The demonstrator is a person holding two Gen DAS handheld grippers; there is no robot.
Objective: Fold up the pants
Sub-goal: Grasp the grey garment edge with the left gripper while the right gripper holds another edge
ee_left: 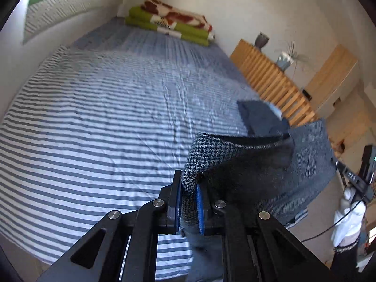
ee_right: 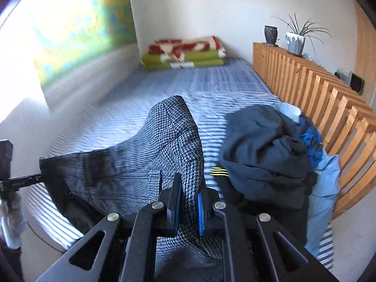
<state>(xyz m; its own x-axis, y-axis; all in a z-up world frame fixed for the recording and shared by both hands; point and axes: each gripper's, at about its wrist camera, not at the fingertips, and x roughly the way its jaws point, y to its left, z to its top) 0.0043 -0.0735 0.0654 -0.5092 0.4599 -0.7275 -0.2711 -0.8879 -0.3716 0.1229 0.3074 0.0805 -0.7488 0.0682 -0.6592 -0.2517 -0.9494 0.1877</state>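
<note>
Grey houndstooth pants (ee_left: 270,169) hang in the air above a bed with a blue and white striped sheet (ee_left: 94,122). My left gripper (ee_left: 189,188) is shut on one bunched end of their top edge. My right gripper (ee_right: 189,189) is shut on the other end of the pants (ee_right: 164,145), whose cloth rises in a fold above the pads. The fabric stretches between the two grippers, with its dark inner lining showing. The right gripper and the hand holding it appear at the right edge of the left wrist view. The lower part of the pants is hidden below both cameras.
A heap of dark blue and light blue clothes (ee_right: 277,150) lies on the bed by a wooden slatted rail (ee_right: 317,98). Folded green and red blankets (ee_right: 185,54) sit at the bed's far end. A vase and a potted plant (ee_right: 296,40) stand on the rail's ledge.
</note>
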